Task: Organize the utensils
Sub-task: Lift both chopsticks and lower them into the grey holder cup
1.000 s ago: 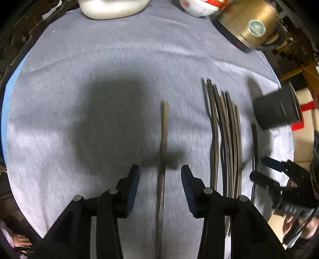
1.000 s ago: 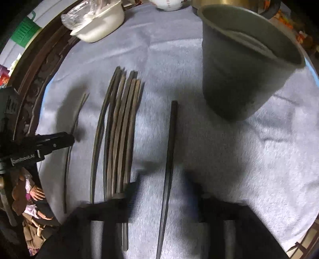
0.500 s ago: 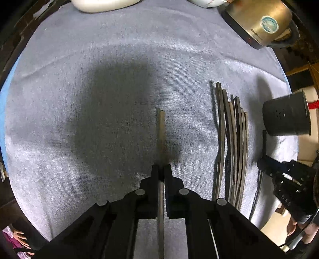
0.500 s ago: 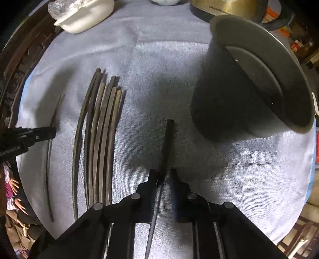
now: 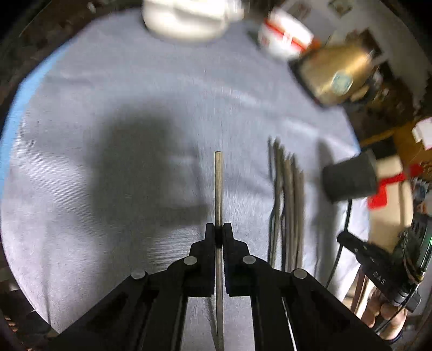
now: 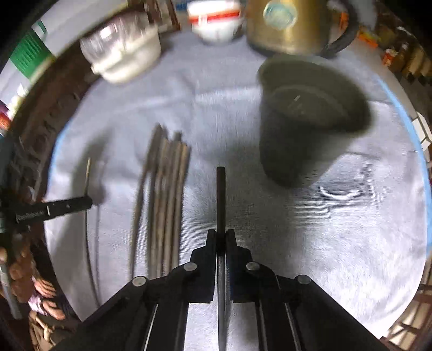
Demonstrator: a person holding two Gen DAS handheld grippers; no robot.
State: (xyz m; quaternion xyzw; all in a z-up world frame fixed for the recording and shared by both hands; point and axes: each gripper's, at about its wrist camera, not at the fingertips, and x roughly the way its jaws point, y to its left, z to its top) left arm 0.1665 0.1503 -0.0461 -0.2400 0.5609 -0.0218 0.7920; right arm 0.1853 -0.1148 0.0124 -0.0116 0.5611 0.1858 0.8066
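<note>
- On my far left, over the grey cloth (image 5: 108, 94), my left gripper (image 5: 219, 235) is clenched on a pale chopstick (image 5: 218, 189); the stick runs between the pads and pokes out ahead of them.
- From the right wrist camera I see that same gripper at the left edge, its black fingers (image 6: 67, 206) crossing the thin stick.
- Next over, a bundle of brown chopsticks (image 6: 164, 205) lies flat on the cloth, side by side and touching, between my two grippers.
- Just past the bundle, my right gripper (image 6: 221, 237) is clamped on a dark chopstick (image 6: 220, 199), which sticks forward from the pads toward the cup.
- To the right of that stick stands a dark cup (image 6: 305, 129), upright on the cloth, mouth open, near the stick's tip but apart from it.
- Along the far edge I see a white container (image 6: 127, 59), a white bowl with a red band (image 6: 214, 21) and a brass kettle (image 6: 289, 27), all blurred.
</note>
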